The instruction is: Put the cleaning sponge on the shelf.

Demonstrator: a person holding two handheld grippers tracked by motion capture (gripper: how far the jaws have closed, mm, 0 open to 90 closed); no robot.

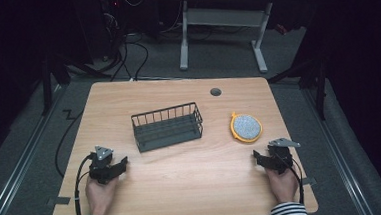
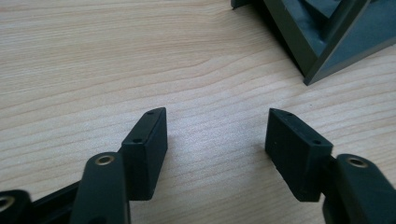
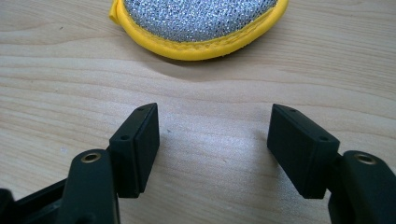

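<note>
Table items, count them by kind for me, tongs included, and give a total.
Wire basket: 1
Round scrubber, yellow rim: 1
Tongs, both open: 2, left and right
Total: 4

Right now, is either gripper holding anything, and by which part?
Nothing is held. The left gripper and right gripper both stand open over bare wooden table, apart from the dark wire basket and the round yellow-rimmed silver scouring pad.
</note>
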